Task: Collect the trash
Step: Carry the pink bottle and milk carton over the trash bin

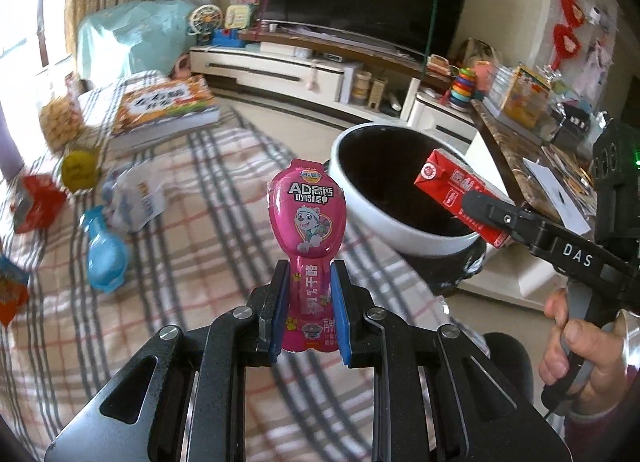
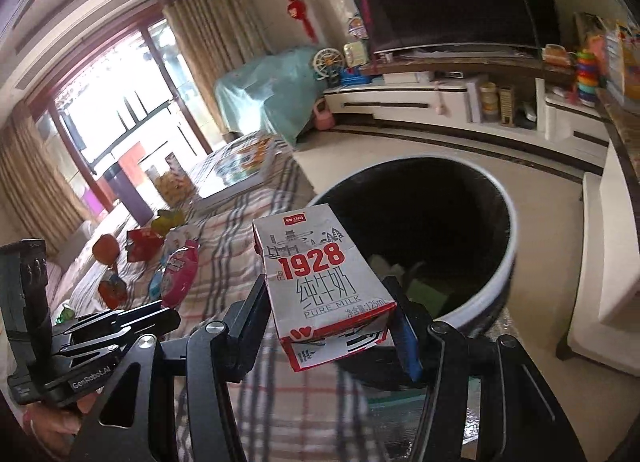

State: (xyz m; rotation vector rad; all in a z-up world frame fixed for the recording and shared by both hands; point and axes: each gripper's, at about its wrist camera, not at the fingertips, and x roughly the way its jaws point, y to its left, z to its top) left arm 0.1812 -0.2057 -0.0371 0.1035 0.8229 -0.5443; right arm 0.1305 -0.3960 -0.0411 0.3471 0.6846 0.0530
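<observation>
Both hands are loaded for the bin run here. The left gripper (image 1: 307, 304) has its blue pads clamped on the stem of a pink cheese-stick wrapper (image 1: 306, 217), which stands upright out of the jaws so the wide printed end stays clear and can just fall when the pads let go. The right gripper (image 2: 334, 320) is squeezing a small milk carton (image 2: 320, 282) by its sides, jaws about half spread because the box is that wide.

From the left wrist view, the white trash bin (image 1: 372, 213) sits at about 2 o'clock from the wrapper, and the carton is already poked over its rim. In the right wrist view the bin's dark mouth is at 1 o'clock, just past the carton, with some paper scraps showing inside.

I'd guess the carton drops first, since the wrapper isn't over the opening yet.

Plenty of wrappers are left on the plaid cloth (image 1: 192, 197), out around 9 o'clock.
</observation>
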